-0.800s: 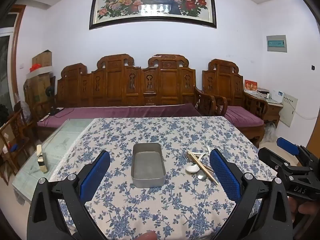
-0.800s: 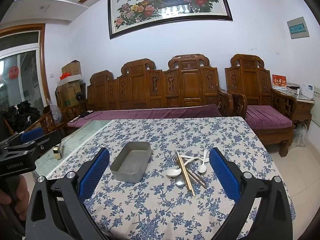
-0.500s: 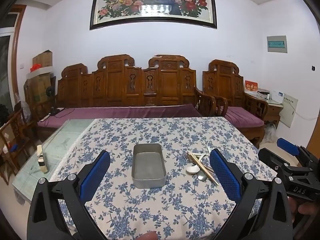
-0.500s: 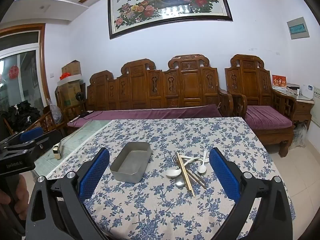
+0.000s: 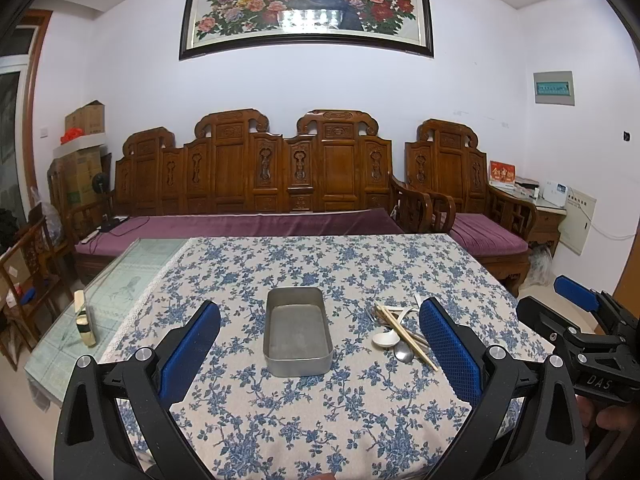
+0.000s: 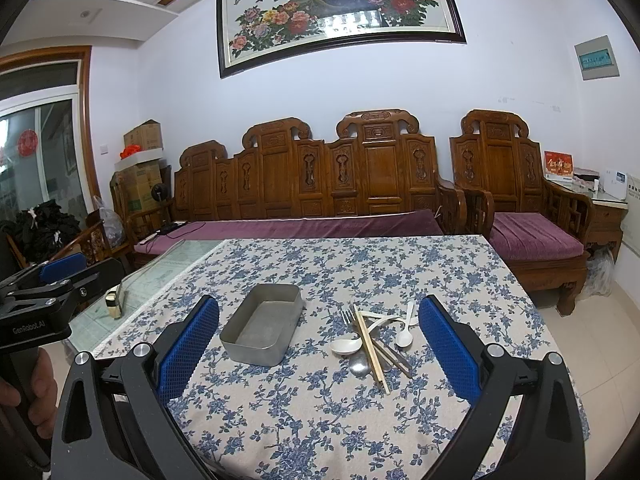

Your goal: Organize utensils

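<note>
On the worktop (image 6: pixel 360 420), the utensil pile (image 6: pixel 374 340) lies just right of the metal tray (image 6: pixel 262 330), chopsticks (image 6: pixel 370 346) running near-to-far. It sits ahead of the right gripper (image 6: pixel 318 344), nearer than the left gripper (image 5: pixel 320 350); both have fingers spread, holding nothing.

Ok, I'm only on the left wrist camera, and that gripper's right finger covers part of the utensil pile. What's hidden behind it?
Observer: A small white spoon lies at the pile's right edge, with its bowl nearer the camera.
Operator: Is there a fork in there?
Observer: Yes. A fork lies just left of the chopsticks, with its tines pointing away toward the sofa.
Operator: And the right gripper? I only see one of its pads.
Observer: The right gripper is wide open with nothing held between its fingers.
</note>
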A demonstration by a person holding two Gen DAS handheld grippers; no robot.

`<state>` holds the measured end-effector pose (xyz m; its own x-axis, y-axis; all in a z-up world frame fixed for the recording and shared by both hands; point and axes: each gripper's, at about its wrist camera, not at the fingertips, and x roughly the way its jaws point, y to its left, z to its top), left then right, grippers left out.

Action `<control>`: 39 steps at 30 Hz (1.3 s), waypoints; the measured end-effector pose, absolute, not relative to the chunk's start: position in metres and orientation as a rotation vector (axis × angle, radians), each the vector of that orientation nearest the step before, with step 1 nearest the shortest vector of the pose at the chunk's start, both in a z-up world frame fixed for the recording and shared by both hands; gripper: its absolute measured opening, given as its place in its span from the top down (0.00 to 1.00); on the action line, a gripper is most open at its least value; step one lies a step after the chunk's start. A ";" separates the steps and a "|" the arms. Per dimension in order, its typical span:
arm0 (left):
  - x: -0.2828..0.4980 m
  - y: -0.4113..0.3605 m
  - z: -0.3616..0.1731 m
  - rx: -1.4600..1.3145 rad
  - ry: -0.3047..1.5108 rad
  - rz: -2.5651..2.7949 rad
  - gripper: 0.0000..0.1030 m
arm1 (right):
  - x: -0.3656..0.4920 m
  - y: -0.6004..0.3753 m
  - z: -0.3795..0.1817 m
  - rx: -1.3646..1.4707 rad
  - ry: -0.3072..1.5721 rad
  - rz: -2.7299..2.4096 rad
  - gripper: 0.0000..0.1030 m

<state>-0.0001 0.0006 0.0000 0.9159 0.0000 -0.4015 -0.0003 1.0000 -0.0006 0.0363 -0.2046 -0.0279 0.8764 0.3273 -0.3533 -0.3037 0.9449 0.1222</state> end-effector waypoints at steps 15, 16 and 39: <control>0.001 0.003 0.003 0.000 0.411 0.001 0.06 | 0.036 -0.204 -0.027 0.062 0.379 0.329 0.03; 0.001 0.003 0.003 0.000 0.411 0.001 0.06 | 0.036 -0.205 -0.027 0.062 0.379 0.329 0.03; 0.002 0.001 0.009 0.000 0.412 0.001 0.06 | 0.035 -0.204 -0.026 0.063 0.378 0.329 0.03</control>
